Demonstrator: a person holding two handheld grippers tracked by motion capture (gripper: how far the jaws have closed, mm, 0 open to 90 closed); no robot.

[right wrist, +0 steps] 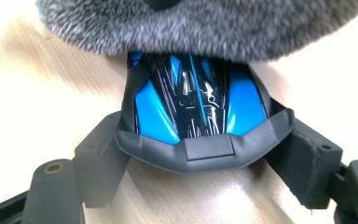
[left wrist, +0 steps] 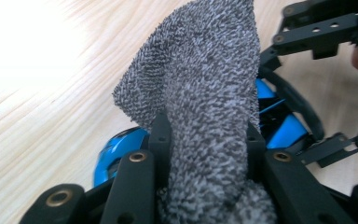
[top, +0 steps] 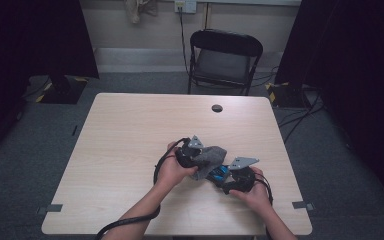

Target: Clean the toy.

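A grey terry cloth point(top: 211, 155) is pinched in my left gripper point(top: 191, 154), whose jaws are shut on it. In the left gripper view the cloth point(left wrist: 205, 88) stands up between the black fingers point(left wrist: 161, 135) and drapes over a shiny blue and black toy car point(left wrist: 117, 150). My right gripper point(top: 233, 179) sits just right of it, shut on the car point(top: 219, 173). In the right gripper view the fingers point(right wrist: 100, 154) clamp the car's black rear end from both sides. The blue body point(right wrist: 191, 102) points away and its far part is hidden under the cloth point(right wrist: 205, 28).
The work sits at the front right of a light wooden table point(top: 130, 135) with a round cable hole point(top: 217, 108) near its far edge. A black folding chair point(top: 223, 55) stands behind the table. Dark curtains hang at both sides.
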